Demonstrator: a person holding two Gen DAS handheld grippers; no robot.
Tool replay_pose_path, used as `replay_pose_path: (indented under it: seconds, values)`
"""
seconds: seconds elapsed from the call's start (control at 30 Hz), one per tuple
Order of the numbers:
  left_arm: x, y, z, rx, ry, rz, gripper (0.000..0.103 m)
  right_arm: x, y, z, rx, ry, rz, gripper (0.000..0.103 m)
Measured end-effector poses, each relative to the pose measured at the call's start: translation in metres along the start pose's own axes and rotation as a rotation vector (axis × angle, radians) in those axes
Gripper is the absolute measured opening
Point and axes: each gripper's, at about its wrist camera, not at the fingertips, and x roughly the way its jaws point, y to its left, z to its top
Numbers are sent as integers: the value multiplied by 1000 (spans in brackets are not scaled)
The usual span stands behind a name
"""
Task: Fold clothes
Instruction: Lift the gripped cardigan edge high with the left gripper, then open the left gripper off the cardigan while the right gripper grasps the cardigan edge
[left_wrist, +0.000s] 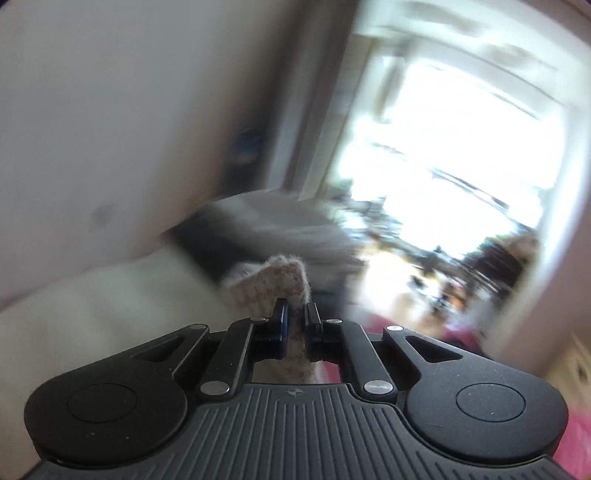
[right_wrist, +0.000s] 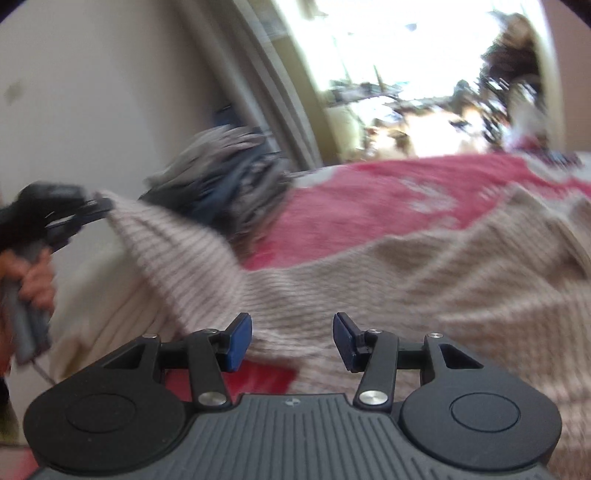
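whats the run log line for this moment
left claw: shut on sweater corner | right claw: open, over sweater | sweater: on red blanket

You face a plain pale wall (left_wrist: 110, 110) at 10 o'clock; a bright overexposed window (left_wrist: 454, 147) at 2 o'clock; red patterned bedcover (right_wrist: 351, 206) below.

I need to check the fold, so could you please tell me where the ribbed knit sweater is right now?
In the right wrist view the ribbed knit sweater lies across the red blanket, its left corner pinched by the left gripper, beside a grey clothes pile.
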Motion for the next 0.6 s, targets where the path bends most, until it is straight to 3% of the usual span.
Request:
replay_pose_path:
  seconds: [0.17,0.27,0.4,0.53,0.6]
  values:
    - [-39,-78,-44,194,29,-226,5,-26,-55,-1,205,-23,-11,52]
    - [-50,-110,-86,297,71,-313,5,-39,-91,-11,353,-35,4,52]
    - [-43,-133,-156,382,253,-380,6,-51,-134,-28,530,-40,17,53]
    - [-10,-133,-220,522,454,-421,11,-49,-166,-45,697,-20,47,54]
    - [-11,-123,-226,531,476,-440,17,-43,-170,-49,727,-6,71,55]
